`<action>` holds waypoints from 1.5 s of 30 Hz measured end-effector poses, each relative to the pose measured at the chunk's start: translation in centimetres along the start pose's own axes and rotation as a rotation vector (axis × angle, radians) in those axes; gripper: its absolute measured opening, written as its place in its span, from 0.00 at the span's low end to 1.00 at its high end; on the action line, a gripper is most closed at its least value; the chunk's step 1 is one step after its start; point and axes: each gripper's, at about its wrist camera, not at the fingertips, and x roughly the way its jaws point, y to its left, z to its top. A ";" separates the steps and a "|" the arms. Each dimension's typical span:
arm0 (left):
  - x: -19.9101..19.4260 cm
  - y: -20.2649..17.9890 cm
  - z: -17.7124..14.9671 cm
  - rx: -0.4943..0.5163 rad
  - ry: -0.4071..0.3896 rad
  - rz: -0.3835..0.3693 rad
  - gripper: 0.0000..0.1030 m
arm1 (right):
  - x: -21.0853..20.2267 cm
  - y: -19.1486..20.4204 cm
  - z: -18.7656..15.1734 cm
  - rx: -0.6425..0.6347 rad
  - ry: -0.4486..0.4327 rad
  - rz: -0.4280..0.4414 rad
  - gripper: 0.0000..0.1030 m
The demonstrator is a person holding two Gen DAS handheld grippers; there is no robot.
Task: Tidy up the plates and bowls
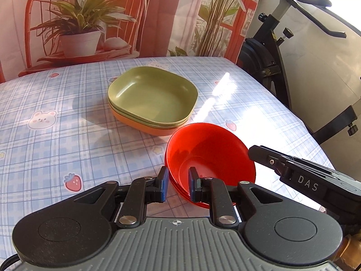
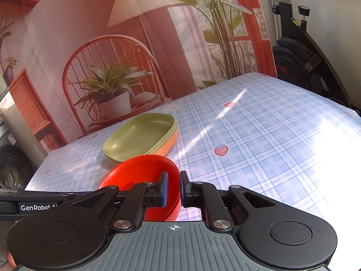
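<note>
A stack of square plates (image 1: 153,97), green on top and orange at the bottom, sits mid-table; it also shows in the right wrist view (image 2: 144,137). Nested red bowls (image 1: 209,155) stand in front of it. My left gripper (image 1: 178,185) straddles the bowls' near-left rim with a gap between its pads, so it is open. My right gripper (image 2: 173,189) has its pads (image 2: 164,187) close on either side of the red bowls' (image 2: 140,174) right rim. The right gripper's black body (image 1: 304,176) reaches in from the right.
The table wears a blue checked cloth (image 1: 56,135) with strawberries and bears. A printed backdrop (image 1: 90,18) hangs behind it. A black exercise bike (image 1: 275,56) stands beyond the table's right edge (image 2: 315,103).
</note>
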 end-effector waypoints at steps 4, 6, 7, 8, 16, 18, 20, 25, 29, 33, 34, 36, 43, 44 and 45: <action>0.1 0.3 -0.1 -0.021 -0.001 0.001 0.19 | 0.2 0.0 -0.1 0.000 0.010 -0.010 0.14; 0.3 0.3 -0.2 -0.031 0.005 -0.001 0.19 | 0.4 0.0 -0.3 0.002 0.018 -0.012 0.14; 0.5 0.4 -0.3 -0.034 0.010 -0.002 0.19 | 0.6 -0.1 -0.3 0.003 0.022 -0.013 0.14; 0.7 0.4 -0.3 -0.037 0.015 -0.003 0.19 | 0.7 -0.1 -0.4 0.004 0.025 -0.013 0.14; 1.9 0.7 -0.4 -0.053 0.036 -0.018 0.29 | 1.6 -0.3 -0.8 0.016 0.054 -0.008 0.15; 2.2 0.8 -0.4 -0.060 0.042 -0.029 0.29 | 1.8 -0.4 -0.9 0.019 0.056 -0.003 0.15; 2.5 0.8 -0.4 -0.063 0.048 -0.037 0.29 | 1.9 -0.4 -0.9 0.017 0.060 0.002 0.15; 3.2 0.8 -0.6 -0.080 0.060 -0.063 0.29 | 2.1 -0.4 -1.0 0.016 0.062 0.006 0.15; 3.4 1.0 -0.8 -0.096 0.060 -0.085 0.29 | 2.2 -0.3 -1.0 0.014 0.063 0.006 0.15; 3.4 0.9 -1.1 -0.095 0.055 -0.094 0.29 | 2.2 -0.2 -1.1 0.014 0.063 0.005 0.14; 3.4 1.0 -1.1 -0.095 0.053 -0.096 0.29 | 2.2 -0.2 -1.1 0.013 0.063 0.005 0.14; 3.3 1.0 -1.1 -0.095 0.052 -0.098 0.29 | 2.1 -0.2 -1.1 0.013 0.064 0.003 0.14; 2.8 1.0 -1.1 -0.091 0.039 -0.103 0.29 | 1.7 0.0 -0.7 0.000 0.048 0.001 0.14; 2.7 1.0 -1.1 -0.090 0.036 -0.105 0.29 | 1.7 0.0 -0.7 0.000 0.046 0.000 0.14; 2.6 1.0 -1.1 -0.090 0.034 -0.106 0.29 | 1.6 0.0 -0.6 0.000 0.044 0.000 0.14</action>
